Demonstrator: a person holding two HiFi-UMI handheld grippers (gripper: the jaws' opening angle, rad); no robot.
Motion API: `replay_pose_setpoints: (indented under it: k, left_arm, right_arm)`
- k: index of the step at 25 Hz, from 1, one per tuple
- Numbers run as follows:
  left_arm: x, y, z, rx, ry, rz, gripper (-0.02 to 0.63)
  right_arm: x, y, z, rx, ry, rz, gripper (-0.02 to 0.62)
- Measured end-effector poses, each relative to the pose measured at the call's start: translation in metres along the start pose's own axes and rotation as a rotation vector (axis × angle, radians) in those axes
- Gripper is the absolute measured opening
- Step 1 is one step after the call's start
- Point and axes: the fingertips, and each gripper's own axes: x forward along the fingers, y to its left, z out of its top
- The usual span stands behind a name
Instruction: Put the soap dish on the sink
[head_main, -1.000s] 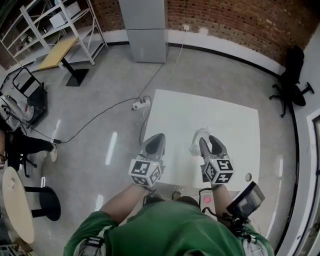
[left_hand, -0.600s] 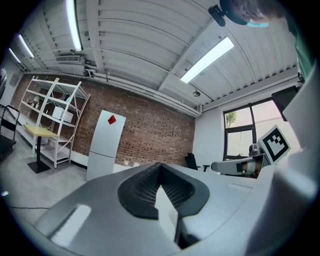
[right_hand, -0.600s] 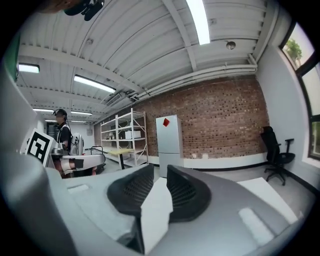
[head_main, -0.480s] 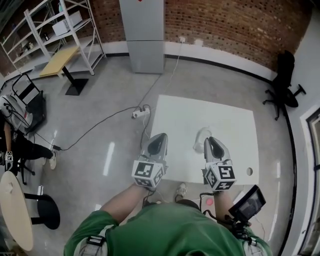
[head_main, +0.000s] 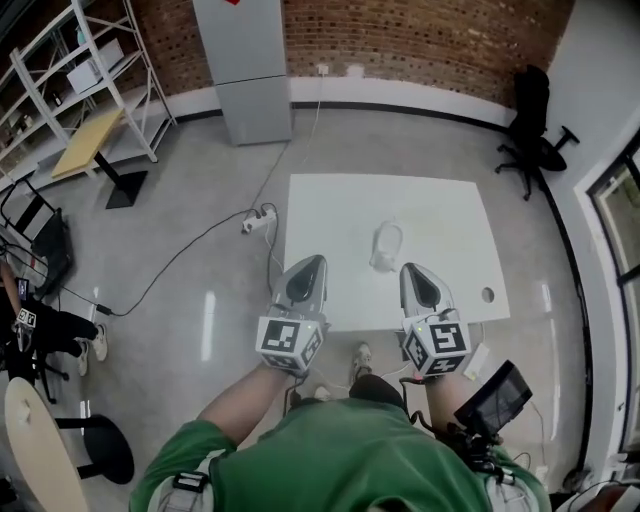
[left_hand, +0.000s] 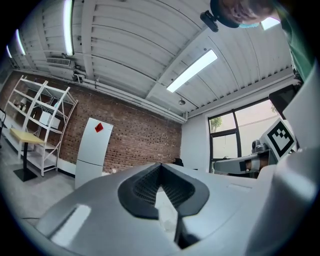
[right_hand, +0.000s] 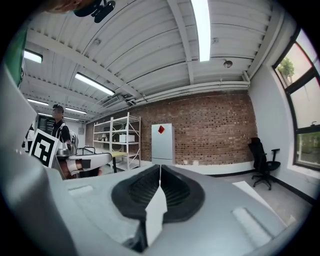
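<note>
The left gripper (head_main: 307, 270) and just-closed right gripper (head_main: 417, 277) were pinched shut, empty, the soap dish (head_main: 387, 246) at the right's eleven o'clock.

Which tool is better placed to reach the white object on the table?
Right. The right tool sits nearer the white object than the left tool; its jaws just closed empty.

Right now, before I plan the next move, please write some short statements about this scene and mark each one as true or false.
1. The white oval soap dish lies on the white rectangular table. True.
2. The right gripper holds the dish. False: it is shut on nothing, and the dish lies apart from it.
3. The left gripper is wide open. False: it is shut and empty.
4. A black office chair stands near the red brick wall. True.
</note>
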Motion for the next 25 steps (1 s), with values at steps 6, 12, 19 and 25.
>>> replay_pose_setpoints:
  k: [6, 12, 19, 25]
  left_arm:
    - [-0.006, -0.027, 0.011, -0.024, -0.010, -0.047, 0.006]
    - [-0.011, -0.052, 0.023, -0.030, -0.011, -0.071, 0.006]
    - [-0.008, -0.087, 0.016, -0.038, -0.005, -0.081, 0.006]
    - [-0.013, -0.103, 0.012, -0.053, 0.000, -0.072, 0.006]
  right_arm:
    - [-0.023, -0.001, 0.011, -0.004, -0.004, -0.016, 0.006]
    - [-0.040, -0.003, 0.015, 0.000, -0.012, -0.002, 0.005]
    - [-0.073, -0.029, 0.011, 0.010, -0.029, -0.019, 0.003]
    - [-0.095, -0.039, 0.008, 0.021, -0.025, -0.031, 0.003]
